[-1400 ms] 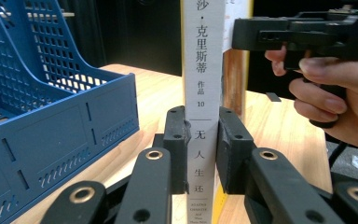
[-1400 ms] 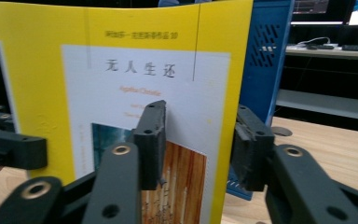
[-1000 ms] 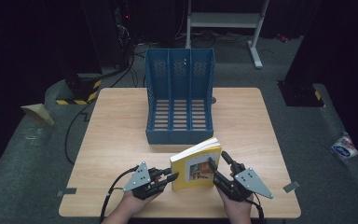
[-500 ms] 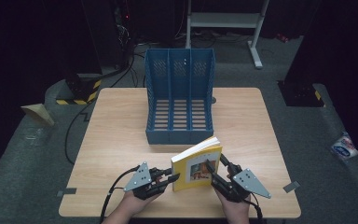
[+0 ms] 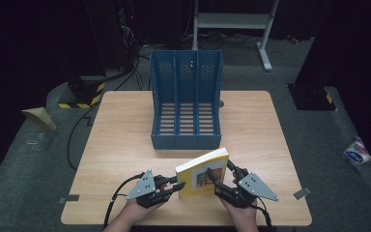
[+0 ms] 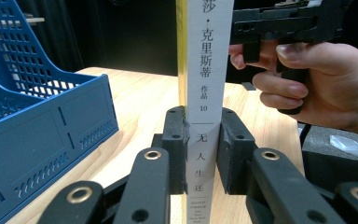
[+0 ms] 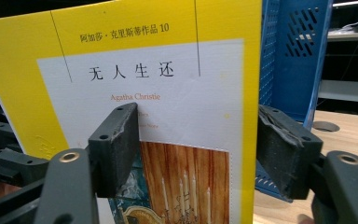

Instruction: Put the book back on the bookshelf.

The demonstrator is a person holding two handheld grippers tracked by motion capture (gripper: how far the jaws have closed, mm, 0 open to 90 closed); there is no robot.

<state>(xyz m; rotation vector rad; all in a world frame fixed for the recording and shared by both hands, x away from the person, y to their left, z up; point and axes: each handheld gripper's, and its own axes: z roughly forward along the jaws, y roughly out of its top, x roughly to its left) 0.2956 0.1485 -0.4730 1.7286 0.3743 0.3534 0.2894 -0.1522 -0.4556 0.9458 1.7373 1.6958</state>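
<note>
Book (image 5: 202, 180), a yellow paperback, stands upright on its lower edge near the front of the wooden table (image 5: 125, 135), just ahead of the person's 2 hands. The left gripper (image 5: 174, 185) is clamped on the book's white spine (image 6: 204, 93); in the left gripper view both pads press flat against either side of it, low down. The right gripper (image 5: 221, 177) sits at the opposite, front-cover side with its jaws spread and not pressing: in the right gripper view one pad lies in front of the cover and the other stands off past the book's edge. Those jaws have just been opening, the book's edge between them.

Judging by its look, the book is light and fairly stiff when closed, but the glossy cover may slide under rubber pads, and pages will fan if gripped only at the fore-edge. Holding across the spine, as now, is the firmest place. Behind it stands the blue file rack (image 5: 186, 104) with 3 slots, all bare.
</note>
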